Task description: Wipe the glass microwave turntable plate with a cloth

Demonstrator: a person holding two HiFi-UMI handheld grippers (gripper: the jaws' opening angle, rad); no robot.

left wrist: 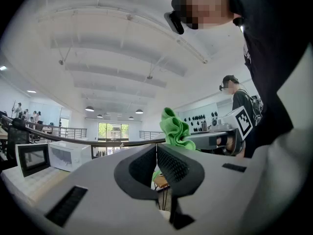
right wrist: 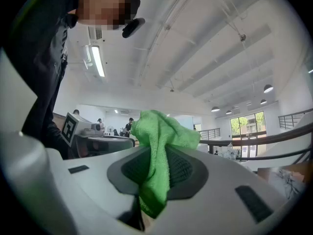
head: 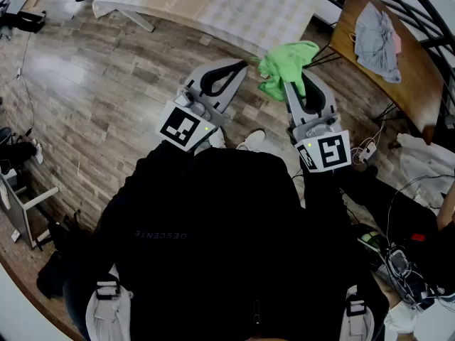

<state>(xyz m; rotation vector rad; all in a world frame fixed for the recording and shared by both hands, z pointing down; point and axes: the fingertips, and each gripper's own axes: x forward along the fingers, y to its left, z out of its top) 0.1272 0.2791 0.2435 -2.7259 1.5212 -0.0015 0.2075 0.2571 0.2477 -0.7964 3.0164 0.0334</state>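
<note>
The person in a black jacket [head: 206, 226] stands on a wooden plank floor [head: 106, 84] and holds both tools raised in front of the body, side by side and pointing away. The right gripper [right wrist: 155, 168] has its two dark ribbed jaws pressed onto a bright green fluffy cloth [right wrist: 159, 131]. The cloth is pinched in the middle: one bunch rises above the jaw tips and a shorter end hangs down between the jaws toward the camera. In the head view this same cloth [head: 286, 64] spreads over the tip of the right gripper [head: 291, 77] and reaches a little toward the left one. The left gripper [left wrist: 156, 153] has its jaws brought together, the ribbed pads meeting in a thin line, and it holds nothing between them. Its tip [head: 244, 64] is just beside the cloth, but I cannot tell if it touches. In the left gripper view a white microwave oven [left wrist: 68, 155] stands on a pale surface far at the left. Ahead of the person is a table with a pale flower-patterned cover [head: 234, 6].
</note>
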